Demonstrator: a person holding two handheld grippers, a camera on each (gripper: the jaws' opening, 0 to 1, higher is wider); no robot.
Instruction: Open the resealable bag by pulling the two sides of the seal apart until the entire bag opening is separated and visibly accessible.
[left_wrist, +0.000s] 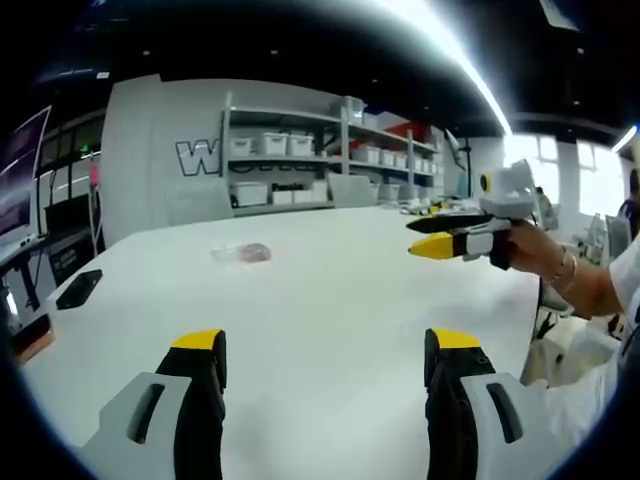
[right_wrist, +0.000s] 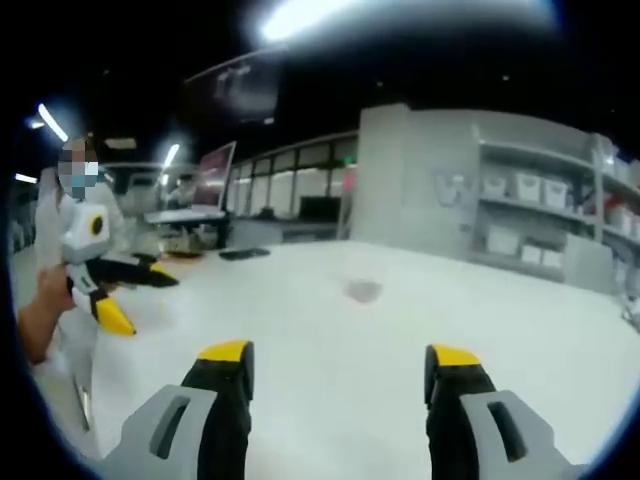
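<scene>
A small clear resealable bag with something pinkish inside lies flat on the white table, well beyond both grippers. In the left gripper view my left gripper stands open above the table with nothing between its yellow-tipped jaws. My right gripper enters from the right, held in a hand, jaws apart and empty. In the right gripper view the bag is a faint blurred patch ahead of my open right gripper. The left gripper hovers at the left, open, off the table's side.
A black flat object lies near the table's left edge. Shelves with white bins stand behind the table. Dark items sit at the table's far end. A person stands at the left of the right gripper view.
</scene>
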